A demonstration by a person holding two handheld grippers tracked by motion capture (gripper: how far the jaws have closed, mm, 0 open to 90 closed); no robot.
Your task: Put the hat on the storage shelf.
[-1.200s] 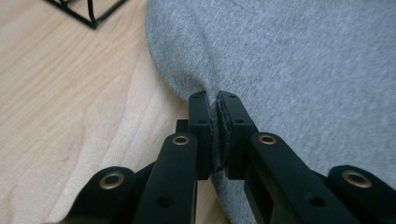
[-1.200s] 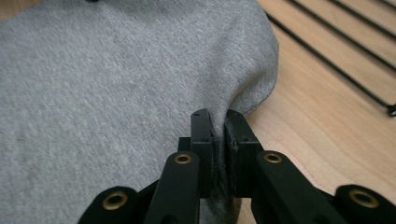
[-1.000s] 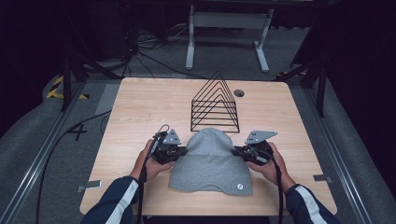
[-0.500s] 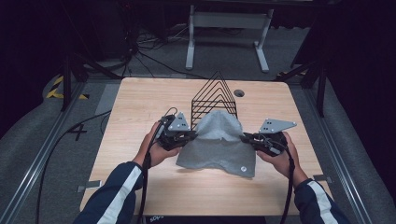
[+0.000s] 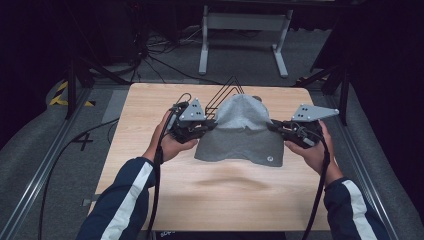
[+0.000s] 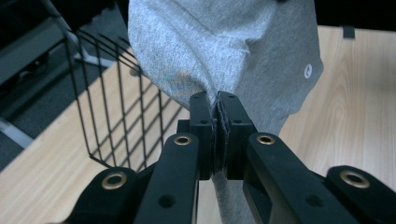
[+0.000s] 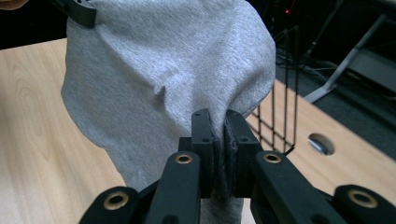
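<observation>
A grey folded garment point(image 5: 242, 131) with a small round white logo hangs in the air above the wooden table point(image 5: 150, 120), stretched between both grippers. My left gripper point(image 5: 210, 127) is shut on its left edge; in the left gripper view the jaws pinch the grey cloth point(image 6: 224, 51) at the left gripper's tips point(image 6: 217, 100). My right gripper point(image 5: 276, 128) is shut on the right edge; the right gripper view shows the cloth point(image 7: 177, 60) clamped at the right gripper's tips point(image 7: 219, 119). A black wire rack point(image 5: 225, 95) stands just behind the garment, partly hidden by it.
The wire rack point(image 6: 116, 107) stands on the far middle of the table, beside a round hole point(image 7: 320, 143) in the tabletop. Black cables trail from both grippers towards the near edge. A metal stand point(image 5: 242, 30) is on the floor beyond the table.
Both grippers have risen with the garment. It lay flat on the table before and now hangs off the surface, in front of the wire rack.
</observation>
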